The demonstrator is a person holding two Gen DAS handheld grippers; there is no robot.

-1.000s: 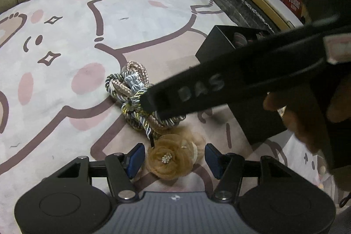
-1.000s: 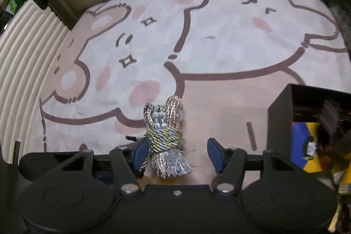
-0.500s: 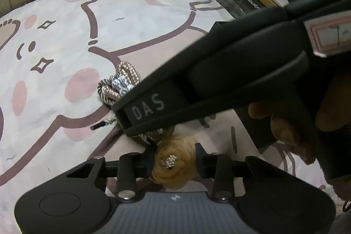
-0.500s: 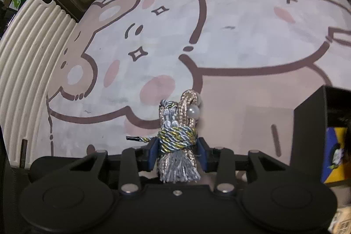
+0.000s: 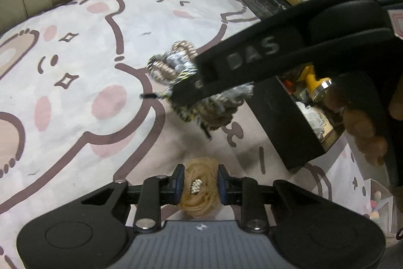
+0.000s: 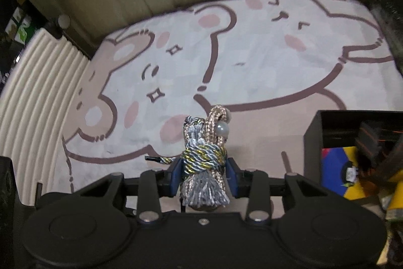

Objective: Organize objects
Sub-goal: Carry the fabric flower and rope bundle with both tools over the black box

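Left wrist view: a cartoon-print mat (image 5: 75, 72) is seen, with an open black box (image 5: 284, 127) of small items at its right edge. By the right gripper (image 6: 204, 175) a bundle of twisted cord (image 6: 204, 155) is clamped and appears clear of the mat. On a tan fabric flower (image 5: 199, 187) the left gripper (image 5: 199, 183) is closing, its pads already pressing it. Neither item is yet boxed; both placements are judged outstanding.
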